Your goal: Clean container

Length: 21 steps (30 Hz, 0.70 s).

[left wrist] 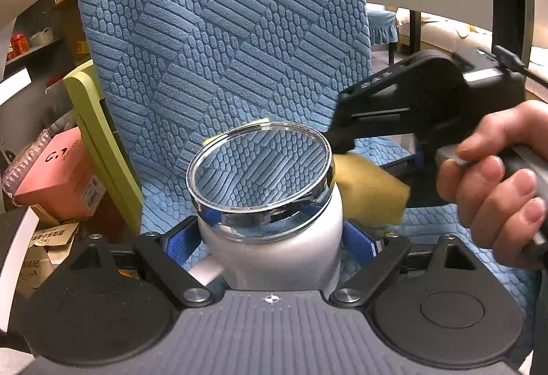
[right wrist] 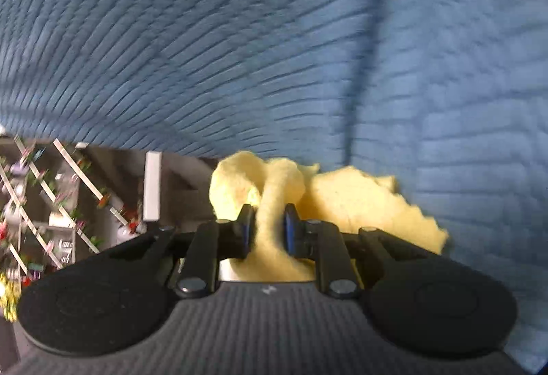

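A silver container (left wrist: 274, 248) with a chrome rim and clear round lid (left wrist: 260, 166) sits between the blue pads of my left gripper (left wrist: 270, 238), which is shut on its body. My right gripper (right wrist: 269, 227) is shut on a yellow cloth (right wrist: 342, 200), pinched between its blue pads. In the left wrist view the right gripper (left wrist: 342, 142) holds the yellow cloth (left wrist: 370, 186) against the container's right side, just below the rim. A hand (left wrist: 496, 176) holds the right gripper's handle.
A chair with a blue textured cover (left wrist: 222, 32) fills the background behind the container; its seat (left wrist: 445, 224) lies below. A pink box (left wrist: 58, 176) and cardboard boxes (left wrist: 44, 248) stand at the left. Shelves (right wrist: 51, 203) with small items show at the right wrist view's left.
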Each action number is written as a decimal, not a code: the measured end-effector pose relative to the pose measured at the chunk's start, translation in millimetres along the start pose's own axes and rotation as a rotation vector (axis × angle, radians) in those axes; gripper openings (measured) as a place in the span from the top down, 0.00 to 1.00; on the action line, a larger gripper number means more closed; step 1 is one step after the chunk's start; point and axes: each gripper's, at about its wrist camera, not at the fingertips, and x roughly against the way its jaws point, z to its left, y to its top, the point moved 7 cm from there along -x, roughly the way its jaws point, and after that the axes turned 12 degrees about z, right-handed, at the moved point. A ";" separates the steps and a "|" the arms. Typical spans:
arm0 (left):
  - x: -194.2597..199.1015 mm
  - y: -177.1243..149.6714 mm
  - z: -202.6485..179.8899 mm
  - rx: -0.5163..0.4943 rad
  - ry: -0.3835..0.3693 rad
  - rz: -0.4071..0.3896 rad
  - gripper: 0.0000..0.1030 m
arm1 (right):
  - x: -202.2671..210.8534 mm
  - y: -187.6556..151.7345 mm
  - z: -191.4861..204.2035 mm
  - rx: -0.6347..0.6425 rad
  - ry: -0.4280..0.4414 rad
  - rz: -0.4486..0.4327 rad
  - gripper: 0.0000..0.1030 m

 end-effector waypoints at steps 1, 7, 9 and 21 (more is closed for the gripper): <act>-0.1 -0.1 -0.1 0.002 0.001 -0.001 0.12 | 4.3 -2.0 3.1 -0.004 0.024 -0.005 0.81; -0.1 -1.9 -0.4 0.003 -0.001 -0.005 0.12 | 22.8 -10.3 16.4 0.039 0.048 -0.051 0.81; 0.0 -2.4 0.0 0.002 -0.004 -0.007 0.12 | 22.8 -11.9 4.7 0.012 -0.004 -0.064 0.81; -2.1 -0.3 -1.8 0.013 0.002 -0.010 0.12 | 30.0 -18.6 -11.9 -0.058 -0.020 -0.114 0.81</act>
